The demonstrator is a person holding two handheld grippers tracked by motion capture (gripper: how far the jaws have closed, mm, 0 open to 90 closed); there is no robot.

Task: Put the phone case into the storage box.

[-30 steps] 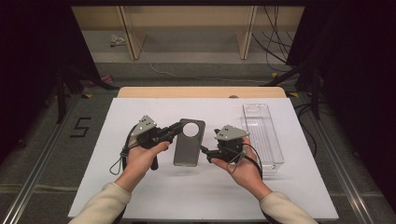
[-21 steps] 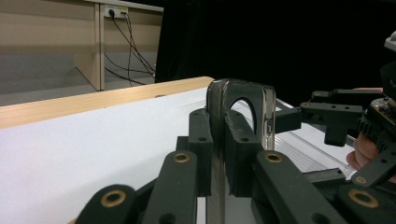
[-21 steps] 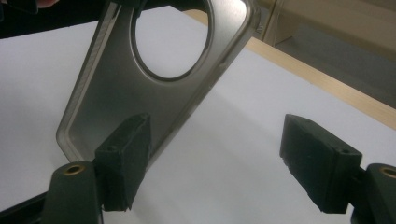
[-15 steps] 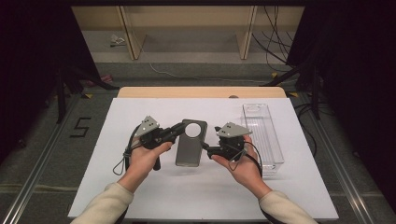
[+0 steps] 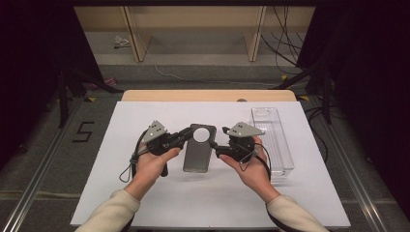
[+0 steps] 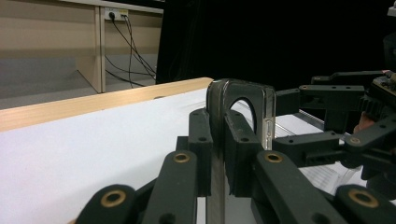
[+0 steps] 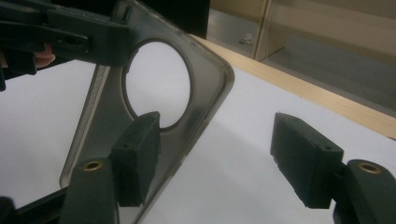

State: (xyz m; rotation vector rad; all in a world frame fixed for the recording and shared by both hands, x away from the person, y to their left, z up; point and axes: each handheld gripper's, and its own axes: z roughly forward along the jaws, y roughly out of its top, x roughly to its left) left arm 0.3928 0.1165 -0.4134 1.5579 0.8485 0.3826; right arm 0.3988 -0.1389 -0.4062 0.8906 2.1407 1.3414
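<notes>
We log one grey phone case (image 5: pixel 198 149) above the white tabletop (image 5: pixel 116 145); left tool (image 5: pixel 186 134) pinching its edge; right tool (image 5: pixel 221 140) spread, jaws just closing, edge between, unpressed.

The phone case (image 5: pixel 197 149) looks like smoky translucent plastic, smooth and slightly glossy. Right of it, the clear box (image 5: pixel 274 140) is glossy plastic. The bench (image 5: pixel 309 193) top is matt white, edged with pale wood.

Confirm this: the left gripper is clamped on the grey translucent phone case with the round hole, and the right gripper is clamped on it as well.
Not quite. The left gripper is clamped on the grey translucent phone case, but the right gripper has not gripped it: the right gripper view shows its jaws apart, with the case's edge between them.
</notes>
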